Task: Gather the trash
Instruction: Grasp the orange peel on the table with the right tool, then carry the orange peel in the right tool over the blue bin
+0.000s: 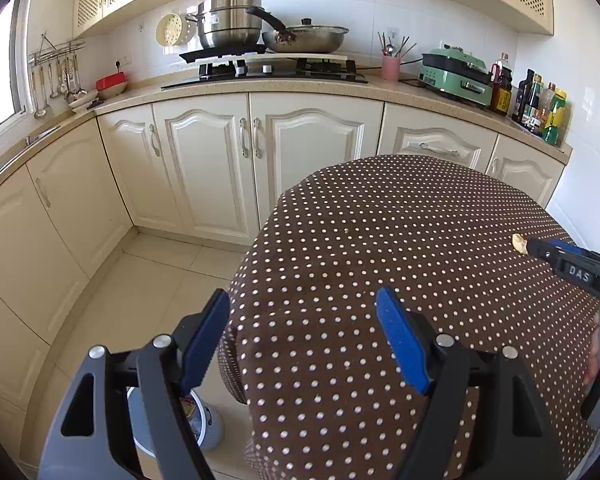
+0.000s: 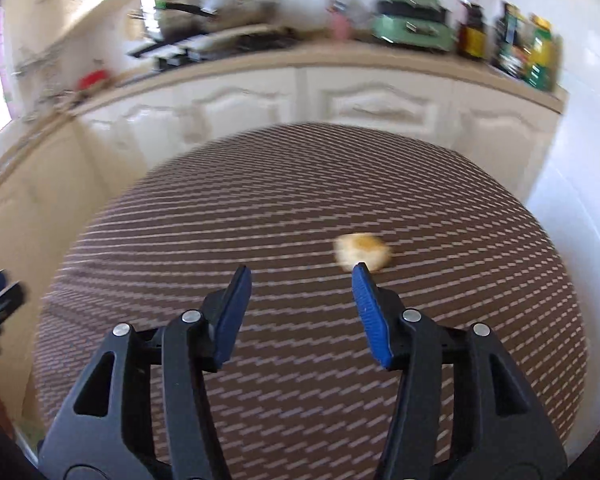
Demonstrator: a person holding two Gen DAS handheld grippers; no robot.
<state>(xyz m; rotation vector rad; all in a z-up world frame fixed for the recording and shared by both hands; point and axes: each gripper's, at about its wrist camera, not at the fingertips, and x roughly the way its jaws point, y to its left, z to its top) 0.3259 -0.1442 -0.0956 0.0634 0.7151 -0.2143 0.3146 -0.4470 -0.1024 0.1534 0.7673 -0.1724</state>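
Both claws are wide open and empty: the right claw (image 2: 302, 272) nears a food scrap (image 2: 362, 255) on the dotted tabletop (image 2: 260, 208), while the left claw (image 1: 302, 300) hangs over its edge.

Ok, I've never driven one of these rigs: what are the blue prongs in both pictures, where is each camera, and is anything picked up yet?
Each picture comes from a fisheye camera on a hand-held gripper, looking along its two blue fingers. The left gripper hangs open over the near edge of the dotted tablecloth, holding nothing; a trash bin stands on the floor below. The right gripper is also open and empty, its view blurred by motion. The pale food scrap lies on the cloth just off one fingertip, not between the fingers. A tiny crumb lies mid-table.
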